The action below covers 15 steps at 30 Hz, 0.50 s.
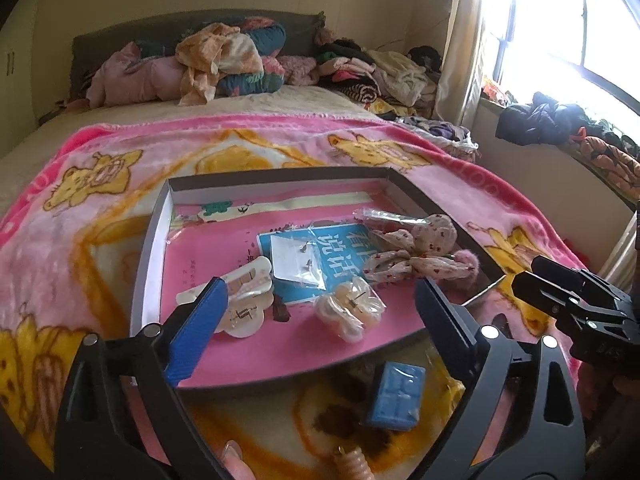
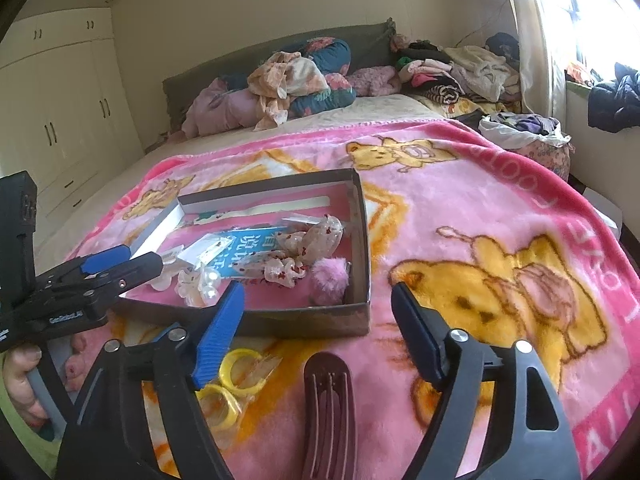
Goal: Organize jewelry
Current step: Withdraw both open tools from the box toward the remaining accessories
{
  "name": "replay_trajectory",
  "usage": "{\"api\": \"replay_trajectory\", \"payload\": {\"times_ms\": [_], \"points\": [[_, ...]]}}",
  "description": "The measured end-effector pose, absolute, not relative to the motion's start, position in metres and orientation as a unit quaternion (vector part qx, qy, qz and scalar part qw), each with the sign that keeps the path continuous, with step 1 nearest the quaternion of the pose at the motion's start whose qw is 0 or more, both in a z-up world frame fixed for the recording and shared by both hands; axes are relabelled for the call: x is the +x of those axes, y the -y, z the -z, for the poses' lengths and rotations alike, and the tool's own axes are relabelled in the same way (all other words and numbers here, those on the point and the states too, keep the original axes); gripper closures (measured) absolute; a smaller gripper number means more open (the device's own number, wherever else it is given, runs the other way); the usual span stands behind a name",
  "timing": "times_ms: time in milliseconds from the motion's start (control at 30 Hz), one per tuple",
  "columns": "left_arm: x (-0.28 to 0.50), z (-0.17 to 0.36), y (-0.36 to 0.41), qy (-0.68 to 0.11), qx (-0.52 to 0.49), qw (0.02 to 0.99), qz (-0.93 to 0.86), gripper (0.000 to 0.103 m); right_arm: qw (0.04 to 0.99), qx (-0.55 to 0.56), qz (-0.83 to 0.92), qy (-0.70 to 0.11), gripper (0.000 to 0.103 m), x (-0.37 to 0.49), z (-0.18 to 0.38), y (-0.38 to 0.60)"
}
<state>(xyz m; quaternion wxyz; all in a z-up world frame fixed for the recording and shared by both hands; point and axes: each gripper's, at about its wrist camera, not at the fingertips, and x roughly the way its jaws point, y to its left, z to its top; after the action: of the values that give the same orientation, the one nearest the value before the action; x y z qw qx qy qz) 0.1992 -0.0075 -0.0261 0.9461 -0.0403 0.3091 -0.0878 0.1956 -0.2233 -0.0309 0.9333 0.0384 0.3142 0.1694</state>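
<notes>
Dark hair clip [image 2: 328, 412] lies lengthwise between the spread, empty right tool [image 2: 316, 328], pointing away.

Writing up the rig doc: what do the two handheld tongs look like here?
Both alike: black plastic frame with triangular cut-outs and silver round bolt heads. Left tongs carry blue ribbed pads on dark fingers; right tongs the same. Seen from the right wrist, the left unit's black body bears small white lettering, too blurred to read. No cables visible. A bit of light green sleeve shows at the left hand.
</notes>
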Motion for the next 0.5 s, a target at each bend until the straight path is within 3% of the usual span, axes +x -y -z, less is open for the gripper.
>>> {"api": "replay_trajectory", "payload": {"times_ms": [67,500], "points": [[0.194,0.023,0.008,-0.304,-0.04,0.948,0.088,0.012,0.936,0.036,-0.168,-0.308,0.024,0.19,0.029,0.224],[0.168,0.013,0.011,-0.289,-0.043,0.952,0.095,0.012,0.941,0.037,-0.177,-0.285,0.023,0.161,0.018,0.226]]}}
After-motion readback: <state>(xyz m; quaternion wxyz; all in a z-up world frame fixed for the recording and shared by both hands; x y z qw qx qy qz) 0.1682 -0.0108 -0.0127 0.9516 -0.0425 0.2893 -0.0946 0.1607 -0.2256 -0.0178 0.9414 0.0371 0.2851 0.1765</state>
